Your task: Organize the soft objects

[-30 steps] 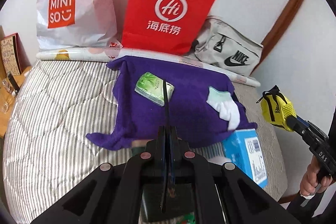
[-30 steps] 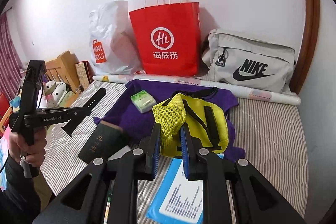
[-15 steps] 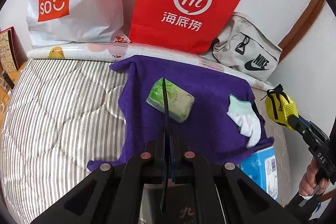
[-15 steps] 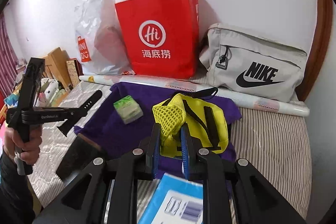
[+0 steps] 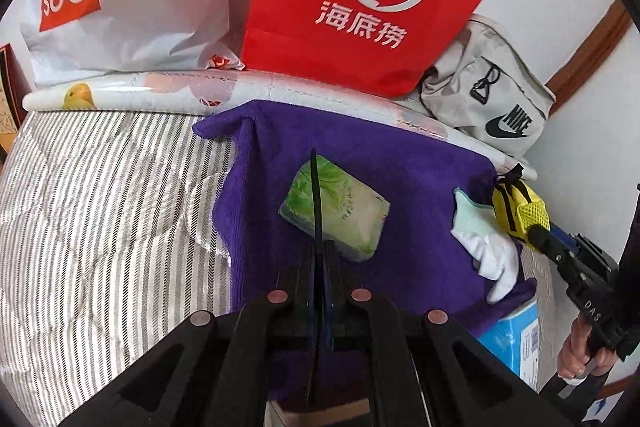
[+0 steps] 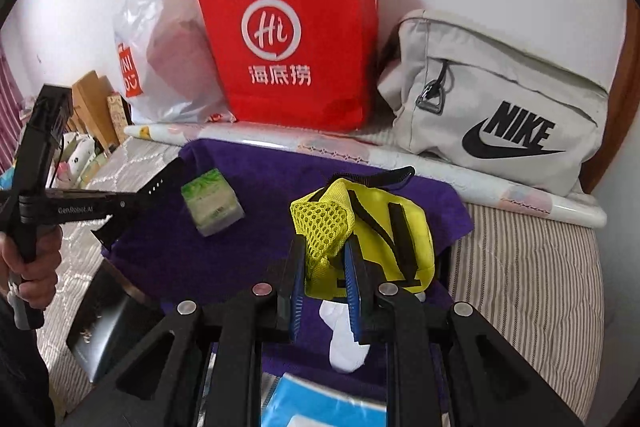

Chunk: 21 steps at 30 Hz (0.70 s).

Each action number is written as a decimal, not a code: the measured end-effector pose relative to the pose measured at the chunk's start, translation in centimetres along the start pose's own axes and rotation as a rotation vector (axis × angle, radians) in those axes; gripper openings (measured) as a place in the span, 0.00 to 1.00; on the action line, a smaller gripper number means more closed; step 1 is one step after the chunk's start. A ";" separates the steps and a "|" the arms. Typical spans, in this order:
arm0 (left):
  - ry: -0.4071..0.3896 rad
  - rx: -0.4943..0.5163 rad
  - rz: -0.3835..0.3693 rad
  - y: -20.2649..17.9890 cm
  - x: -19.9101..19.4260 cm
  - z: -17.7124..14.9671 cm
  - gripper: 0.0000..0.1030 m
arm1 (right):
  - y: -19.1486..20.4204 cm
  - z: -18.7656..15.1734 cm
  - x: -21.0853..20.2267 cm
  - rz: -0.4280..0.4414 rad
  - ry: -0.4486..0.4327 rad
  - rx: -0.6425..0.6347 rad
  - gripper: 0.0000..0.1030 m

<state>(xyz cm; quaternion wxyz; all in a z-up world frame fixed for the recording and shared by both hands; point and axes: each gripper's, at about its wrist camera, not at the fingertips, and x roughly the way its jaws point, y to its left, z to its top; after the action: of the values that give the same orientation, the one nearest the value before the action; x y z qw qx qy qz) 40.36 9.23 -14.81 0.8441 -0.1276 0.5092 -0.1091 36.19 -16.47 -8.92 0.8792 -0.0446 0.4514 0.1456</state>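
Your left gripper [image 5: 316, 203] is fully closed with nothing between its fingers, its tips over the green tissue pack [image 5: 340, 211] on the purple towel [image 5: 424, 195]. Your right gripper [image 6: 326, 259] is clamped narrowly on the yellow mesh bag [image 6: 360, 227], held above the towel and the white sock [image 6: 344, 343].

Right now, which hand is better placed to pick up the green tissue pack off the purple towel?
Left. The left gripper is shut and empty, right over the tissue pack; the right gripper is already clamped on the yellow mesh bag.
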 end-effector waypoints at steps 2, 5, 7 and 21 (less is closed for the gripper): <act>0.017 -0.002 0.018 0.2 0.7 0.1 0.04 | 0.2 0.0 0.8 0.002 0.018 -0.010 0.18; 0.033 -0.011 0.020 0.5 1.5 0.1 0.04 | 0.4 -0.1 1.5 0.002 0.035 -0.019 0.18; 0.036 -0.014 0.017 0.7 1.9 0.1 0.04 | 0.3 -0.1 2.0 0.005 0.045 -0.016 0.19; 0.082 -0.021 -0.014 0.4 3.1 0.2 0.11 | -0.1 0.1 2.8 0.041 0.073 0.011 0.48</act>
<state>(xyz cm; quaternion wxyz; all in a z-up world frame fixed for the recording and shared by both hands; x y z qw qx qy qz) 42.00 8.65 -17.39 0.8205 -0.1357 0.5434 -0.1148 37.80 -16.00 -11.12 0.8591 -0.0357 0.4849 0.1596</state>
